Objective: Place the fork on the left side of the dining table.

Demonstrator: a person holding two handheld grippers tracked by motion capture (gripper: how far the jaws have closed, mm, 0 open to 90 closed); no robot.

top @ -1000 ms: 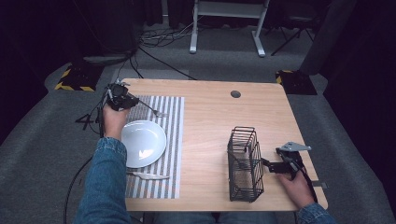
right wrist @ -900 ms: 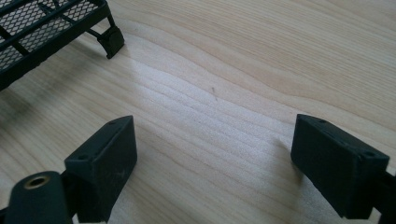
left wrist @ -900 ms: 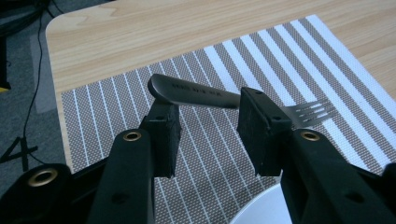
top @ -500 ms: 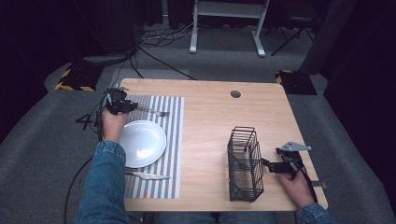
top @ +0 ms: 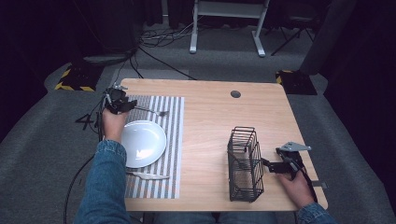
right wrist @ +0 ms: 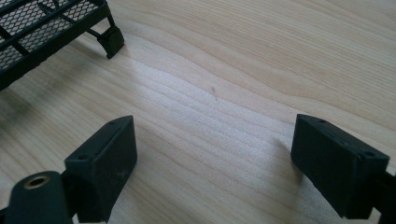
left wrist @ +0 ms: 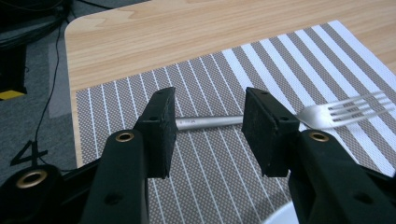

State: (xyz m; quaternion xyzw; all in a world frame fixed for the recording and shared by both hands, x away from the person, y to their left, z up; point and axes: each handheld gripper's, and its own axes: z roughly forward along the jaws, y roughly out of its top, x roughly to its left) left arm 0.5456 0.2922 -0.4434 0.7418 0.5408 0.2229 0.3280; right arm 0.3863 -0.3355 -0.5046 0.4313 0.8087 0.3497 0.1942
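The left tongs (left wrist: 208, 123) stand partly open astride the handle of the one fork (left wrist: 327, 113), which lies on the striped placemat (top: 168, 140) in the upper left of the high view; as I judge it, the thin handle could slip or pivot if the pads close off-centre. The right tongs (right wrist: 212, 161) gape wide and empty over bare table (top: 210, 116) at lower right, beside the one wire basket (top: 245, 163). I count one white plate (top: 142, 142) and one knife (top: 147, 175) below it.
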